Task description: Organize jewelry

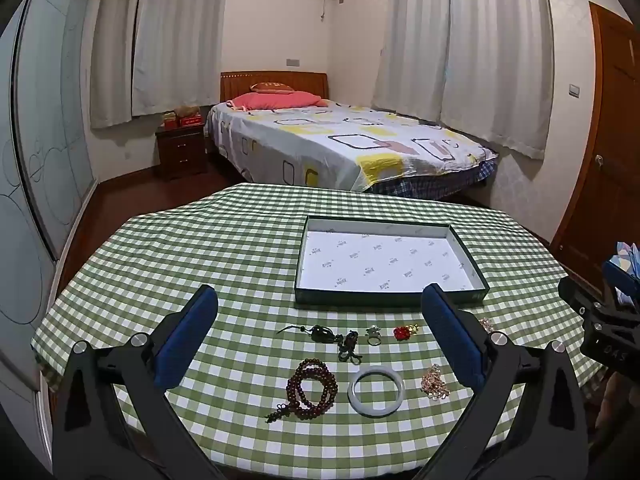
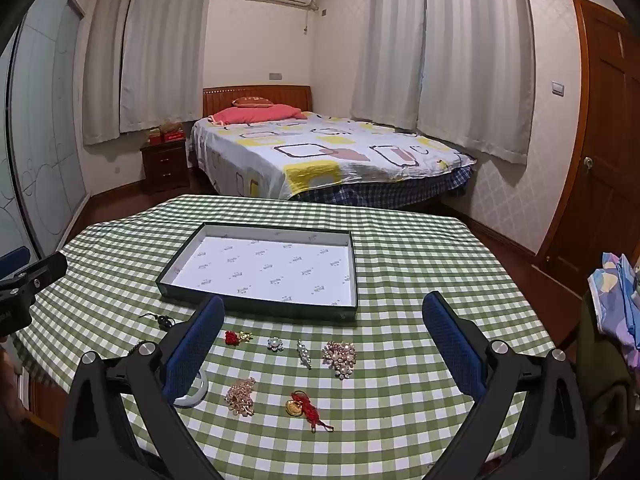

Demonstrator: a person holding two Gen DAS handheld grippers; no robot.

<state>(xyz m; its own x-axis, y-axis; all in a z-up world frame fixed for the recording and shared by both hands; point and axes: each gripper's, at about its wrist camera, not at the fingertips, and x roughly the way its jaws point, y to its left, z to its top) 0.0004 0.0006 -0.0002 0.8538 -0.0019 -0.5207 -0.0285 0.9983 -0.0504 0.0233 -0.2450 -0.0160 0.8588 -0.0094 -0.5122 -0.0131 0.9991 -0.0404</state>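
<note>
I am hovering both grippers (image 1: 320,336) (image 2: 322,340), jaws spread, over jewelry, about to pick the bangle (image 1: 375,396) for the box (image 1: 390,294).

Green-and-white checked tablecloth (image 1: 240,248); dark green box (image 1: 390,295) with white printed lining; brown beads (image 1: 311,388); pale bangle (image 1: 375,391); blue gripper pads (image 1: 186,338).

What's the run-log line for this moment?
stage: start, nothing picked | left gripper: open, empty | right gripper: open, empty | box: empty | jewelry: all on tablecloth, bangle nearest left
</note>
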